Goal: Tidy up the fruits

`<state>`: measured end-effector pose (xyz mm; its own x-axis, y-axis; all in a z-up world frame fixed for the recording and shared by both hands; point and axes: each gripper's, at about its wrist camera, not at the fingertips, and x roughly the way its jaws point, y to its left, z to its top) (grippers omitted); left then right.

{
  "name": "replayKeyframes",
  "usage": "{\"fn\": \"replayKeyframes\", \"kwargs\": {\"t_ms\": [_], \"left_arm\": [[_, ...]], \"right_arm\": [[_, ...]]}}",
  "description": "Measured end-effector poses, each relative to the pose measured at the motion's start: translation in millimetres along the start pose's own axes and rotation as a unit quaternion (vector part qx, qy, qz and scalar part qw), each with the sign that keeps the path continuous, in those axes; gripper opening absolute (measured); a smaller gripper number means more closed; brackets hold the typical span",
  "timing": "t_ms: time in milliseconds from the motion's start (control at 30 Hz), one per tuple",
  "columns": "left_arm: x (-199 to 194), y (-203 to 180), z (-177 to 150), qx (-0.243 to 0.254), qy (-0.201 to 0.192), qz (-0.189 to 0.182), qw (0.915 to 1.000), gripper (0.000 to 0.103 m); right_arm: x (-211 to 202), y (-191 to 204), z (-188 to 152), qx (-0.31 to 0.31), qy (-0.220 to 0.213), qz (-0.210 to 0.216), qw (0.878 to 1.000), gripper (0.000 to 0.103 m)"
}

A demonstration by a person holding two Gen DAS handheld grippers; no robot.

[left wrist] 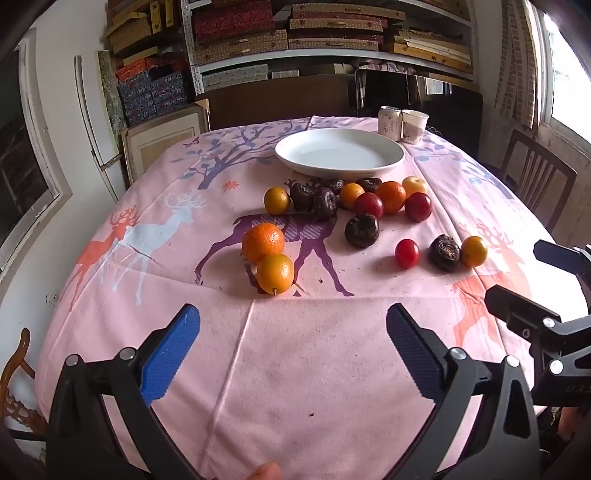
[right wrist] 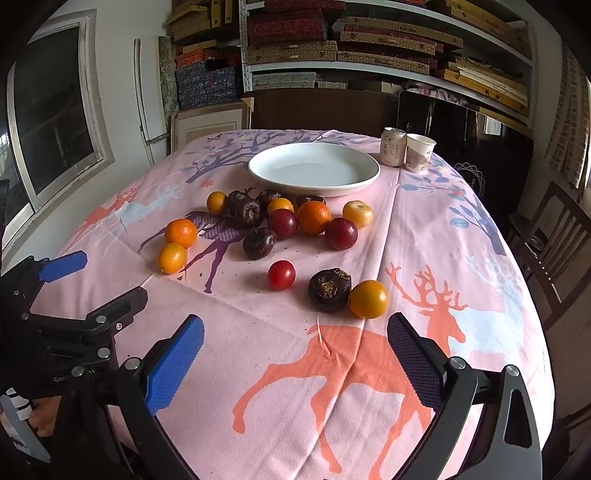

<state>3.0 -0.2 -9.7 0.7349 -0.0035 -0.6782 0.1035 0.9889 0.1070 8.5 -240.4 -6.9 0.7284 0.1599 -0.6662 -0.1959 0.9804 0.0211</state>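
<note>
An empty white plate point(left wrist: 340, 153) point(right wrist: 314, 168) sits at the far middle of the pink tablecloth. In front of it lie several fruits: an orange point(left wrist: 263, 242) point(right wrist: 181, 232), a kumquat point(left wrist: 275, 273) point(right wrist: 172, 257), a cherry tomato point(left wrist: 406, 253) point(right wrist: 281, 275), dark water chestnuts point(left wrist: 362, 230) point(right wrist: 329, 289), red plums point(left wrist: 418, 206) point(right wrist: 341, 233) and a yellow fruit point(left wrist: 474, 251) point(right wrist: 368, 299). My left gripper point(left wrist: 293, 347) is open and empty, nearest the kumquat. My right gripper point(right wrist: 295, 350) is open and empty, just short of the yellow fruit; it also shows in the left wrist view point(left wrist: 535, 280).
A drink can point(left wrist: 390, 123) point(right wrist: 393, 146) and a paper cup point(left wrist: 414, 126) point(right wrist: 419, 152) stand right of the plate. A wooden chair point(left wrist: 535, 181) point(right wrist: 554, 243) is at the table's right side. Shelves of boxes point(left wrist: 332, 33) fill the back wall.
</note>
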Motion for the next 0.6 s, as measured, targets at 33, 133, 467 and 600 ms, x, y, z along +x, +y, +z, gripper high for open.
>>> {"fn": "replayKeyframes", "kwargs": {"t_ms": [33,133,467,600], "left_arm": [[-0.1,-0.1,0.3,0.000,0.000,0.000,1.0000,0.099],[-0.4,0.3,0.1,0.000,0.001,0.000,1.0000,0.099],[0.7,0.6,0.6,0.002,0.005,0.001,1.0000,0.099],[1.4,1.2,0.1,0.002,0.005,0.002,1.0000,0.099]], "right_arm": [[-0.4,-0.1,0.3,0.000,0.000,0.000,1.000,0.100],[-1.9,-0.3,0.8,0.001,0.001,0.001,1.000,0.100],[0.3,0.5,-0.8,0.003,0.004,0.001,1.000,0.100],[1.0,0.7,-1.2,0.002,0.003,0.000,1.000,0.100]]}}
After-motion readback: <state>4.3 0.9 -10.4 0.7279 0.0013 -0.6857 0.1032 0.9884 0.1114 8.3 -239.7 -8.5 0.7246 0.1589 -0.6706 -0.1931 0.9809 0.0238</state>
